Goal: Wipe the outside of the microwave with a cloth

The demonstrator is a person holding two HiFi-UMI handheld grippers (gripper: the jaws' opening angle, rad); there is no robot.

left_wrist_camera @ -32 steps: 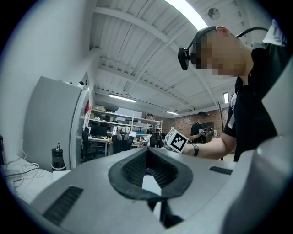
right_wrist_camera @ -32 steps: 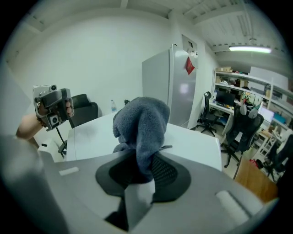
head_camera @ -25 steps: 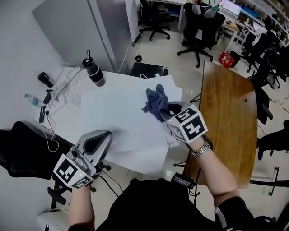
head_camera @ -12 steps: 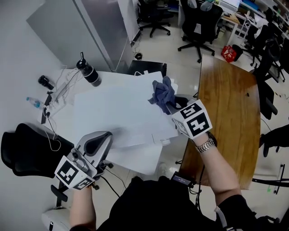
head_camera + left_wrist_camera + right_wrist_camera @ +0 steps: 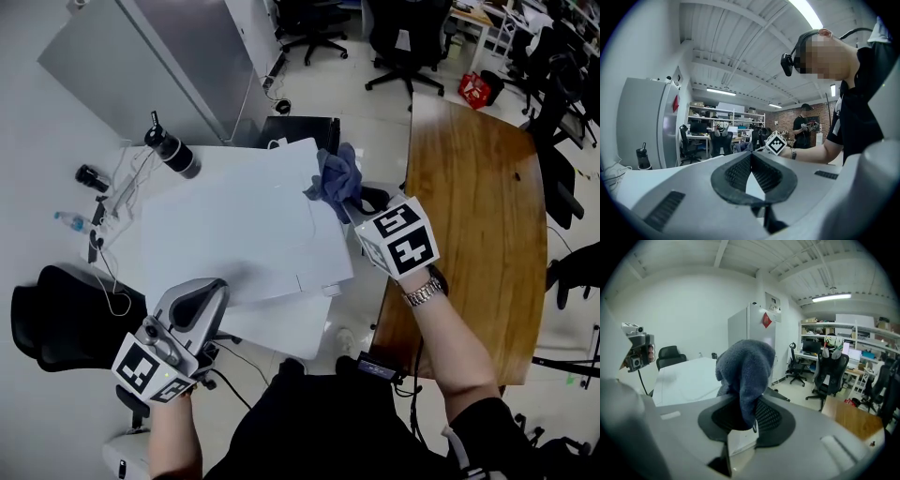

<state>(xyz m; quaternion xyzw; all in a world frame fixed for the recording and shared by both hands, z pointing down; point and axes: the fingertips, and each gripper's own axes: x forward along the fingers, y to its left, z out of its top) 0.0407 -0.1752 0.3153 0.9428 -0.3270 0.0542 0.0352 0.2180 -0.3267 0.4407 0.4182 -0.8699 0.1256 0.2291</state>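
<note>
The microwave [image 5: 234,234] is seen from above as a broad white flat top on a white table. A blue-grey cloth [image 5: 337,178] bunches up at the top's far right corner, and my right gripper [image 5: 361,202] is shut on it. In the right gripper view the cloth [image 5: 745,366] stands up out of the right gripper [image 5: 743,413] and hides the jaw tips. My left gripper [image 5: 202,300] rests at the near left edge of the white top, shut with nothing in it. In the left gripper view the left gripper [image 5: 750,159] shows its pads meeting.
A black flask [image 5: 171,152], cables and a small bottle [image 5: 70,221] lie at the table's far left. A black chair [image 5: 56,319] stands to the left, a wooden table [image 5: 478,216] to the right. A grey cabinet [image 5: 159,66] and office chairs are behind.
My right gripper has carried the cloth across the white top to its far right corner. The left gripper has slid back toward the near left edge.
</note>
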